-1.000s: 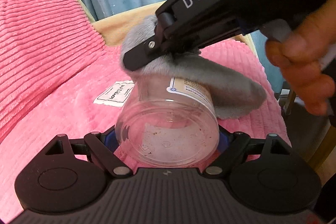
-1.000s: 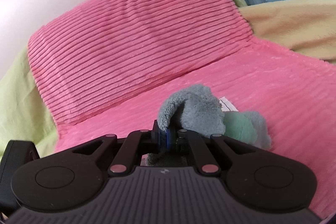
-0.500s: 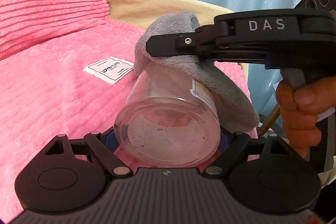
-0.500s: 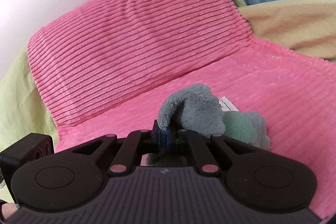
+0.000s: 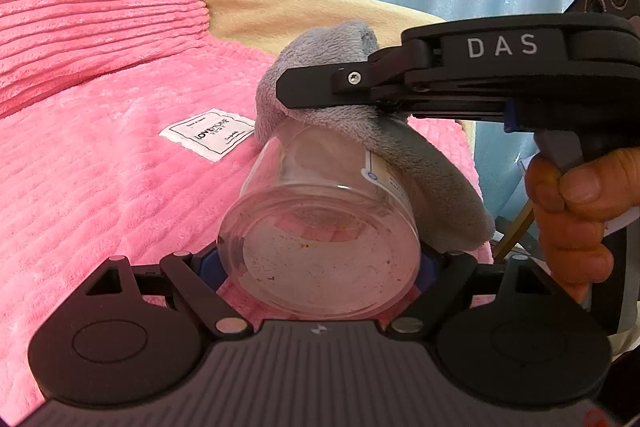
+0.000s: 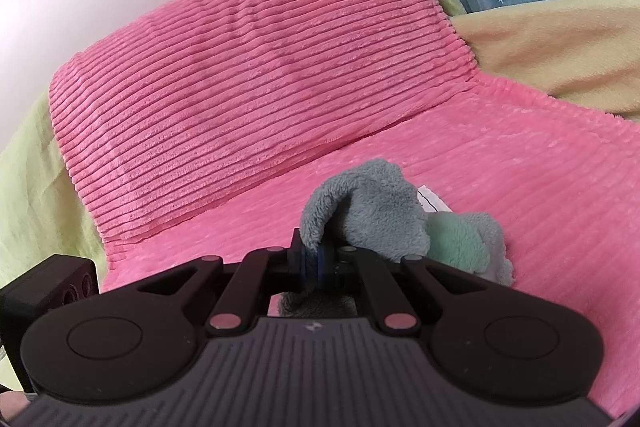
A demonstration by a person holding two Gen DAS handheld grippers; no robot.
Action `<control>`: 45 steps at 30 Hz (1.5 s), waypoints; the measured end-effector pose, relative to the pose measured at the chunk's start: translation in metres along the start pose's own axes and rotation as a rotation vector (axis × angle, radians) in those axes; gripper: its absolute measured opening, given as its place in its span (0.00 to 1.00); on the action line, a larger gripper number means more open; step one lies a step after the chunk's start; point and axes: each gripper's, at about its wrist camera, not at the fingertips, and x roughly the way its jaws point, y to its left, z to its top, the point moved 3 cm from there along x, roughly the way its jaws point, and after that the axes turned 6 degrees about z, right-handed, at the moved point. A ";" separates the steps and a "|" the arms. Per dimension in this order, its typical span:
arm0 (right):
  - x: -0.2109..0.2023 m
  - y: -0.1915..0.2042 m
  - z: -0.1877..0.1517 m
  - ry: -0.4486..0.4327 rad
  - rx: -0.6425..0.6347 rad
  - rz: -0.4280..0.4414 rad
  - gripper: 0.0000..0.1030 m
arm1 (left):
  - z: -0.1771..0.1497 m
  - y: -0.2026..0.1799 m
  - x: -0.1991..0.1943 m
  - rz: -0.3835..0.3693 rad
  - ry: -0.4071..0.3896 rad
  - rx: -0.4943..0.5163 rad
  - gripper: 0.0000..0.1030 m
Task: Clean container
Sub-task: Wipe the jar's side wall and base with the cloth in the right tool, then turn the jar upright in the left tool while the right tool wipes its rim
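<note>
I see my left gripper [image 5: 320, 263] clamping the container [image 5: 320, 243] base-first.
My right gripper [image 6: 316, 259] pinches the grey cloth [image 5: 360, 119]; the cloth hides the container's mouth.

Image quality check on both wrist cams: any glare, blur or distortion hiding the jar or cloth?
Left wrist: sharp, evenly lit; a thin highlight arcs along the clear plastic jar, specks on its base legible; fisheye corners vignette. Right wrist: the grey fleece cloth is sharp, the pinching fingertips slightly soft, and the white wall looks washed out top-left.
</note>
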 end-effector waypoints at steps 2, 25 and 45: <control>0.000 0.000 0.000 0.000 -0.001 0.001 0.02 | 0.001 0.000 0.000 0.002 0.001 -0.002 0.84; -0.008 0.020 -0.001 0.066 -0.076 0.029 0.03 | 0.002 -0.003 -0.011 -0.015 -0.059 0.005 0.84; -0.010 0.017 -0.003 0.103 0.015 -0.002 0.04 | 0.007 -0.022 -0.056 0.076 -0.114 0.201 0.83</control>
